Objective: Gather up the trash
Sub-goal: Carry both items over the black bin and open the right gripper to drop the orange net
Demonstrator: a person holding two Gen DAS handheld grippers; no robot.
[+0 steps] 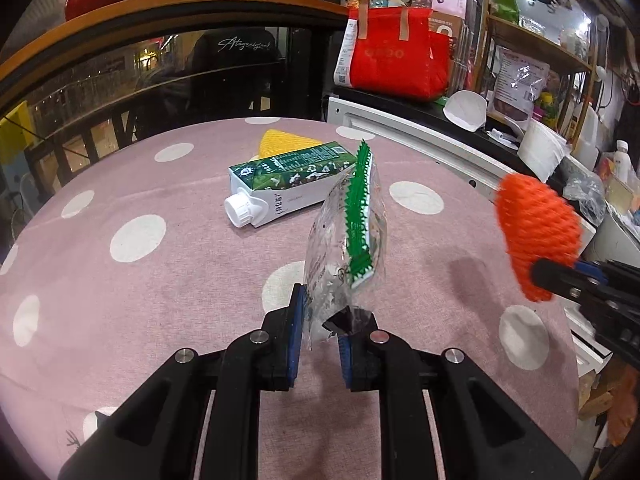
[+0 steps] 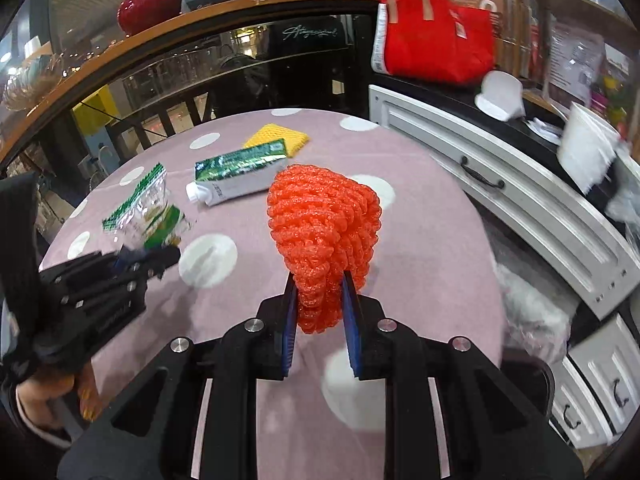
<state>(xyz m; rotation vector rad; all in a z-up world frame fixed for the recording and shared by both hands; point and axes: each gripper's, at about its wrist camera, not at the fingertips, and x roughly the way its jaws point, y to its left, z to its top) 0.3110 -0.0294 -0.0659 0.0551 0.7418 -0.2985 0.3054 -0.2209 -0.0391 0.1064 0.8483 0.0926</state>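
- While a clear wrapper (image 1: 346,236) is pinched by the left claw (image 1: 318,334), orange foam netting (image 2: 324,240) is clamped in the right claw (image 2: 320,320).
- Bare counter (image 1: 160,288) is seen around the carton (image 1: 288,182).

Between the right jaws, rough orange foam netting (image 2: 324,236); between the left, glossy clear plastic wrapper (image 1: 348,240); beyond, matt cloth tablecloth (image 1: 180,280).

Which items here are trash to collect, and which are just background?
Job items:
- clear wrapper, held in left tool
- orange foam net, held in right tool
- milk carton, lying on the table
- yellow foam net behind the carton

Just lying about:
- red bag
- red vase
- white cabinet
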